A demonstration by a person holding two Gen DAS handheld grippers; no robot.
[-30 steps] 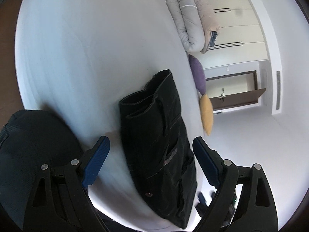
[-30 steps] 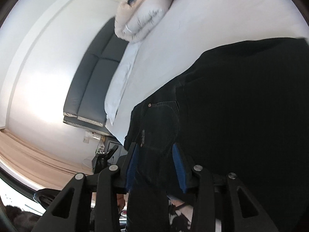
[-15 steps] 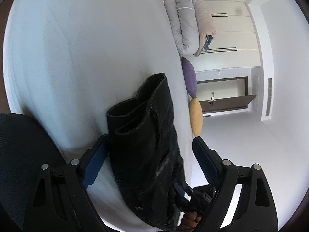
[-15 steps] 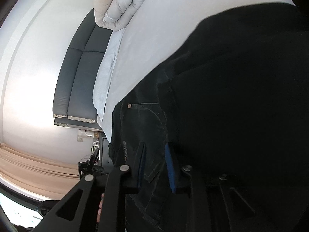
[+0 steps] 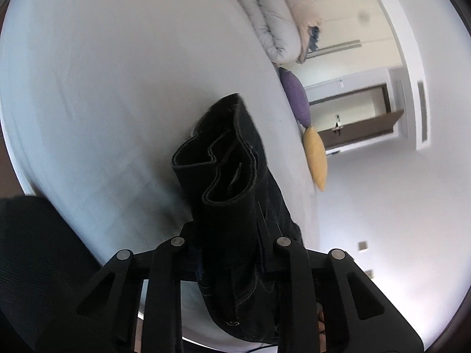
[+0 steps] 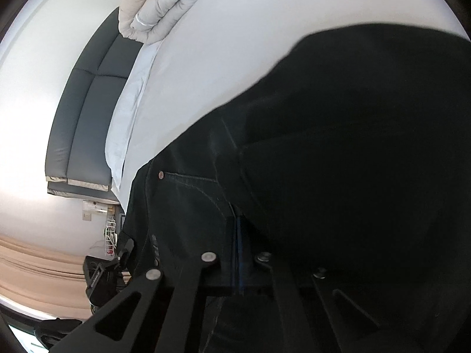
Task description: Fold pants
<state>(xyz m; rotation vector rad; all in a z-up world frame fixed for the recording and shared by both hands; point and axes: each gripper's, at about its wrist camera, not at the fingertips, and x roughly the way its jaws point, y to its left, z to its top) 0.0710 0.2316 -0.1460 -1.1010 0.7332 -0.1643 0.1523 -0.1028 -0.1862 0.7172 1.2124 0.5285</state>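
Pants (image 5: 235,194) bunched up near the bed (image 5: 117,73) edge, pinched by both grippers: left gripper (image 5: 232,253) clamped on the folded bundle, right gripper (image 6: 238,253) clamped on the denim by the pocket.

The pants (image 5: 235,194) were black denim with pale contrast stitching, folded into a thick bundle of several layers. In my left wrist view their folded end stood up off the white bed (image 5: 103,73), the layers curling apart so the rounded edges of the folds showed, while the lower part hung down past the bed's edge, a small metal button near the bottom. In my right wrist view the pants (image 6: 338,153) filled most of the frame, a copper rivet at a pocket corner, the cloth lying over the bed (image 6: 265,14).
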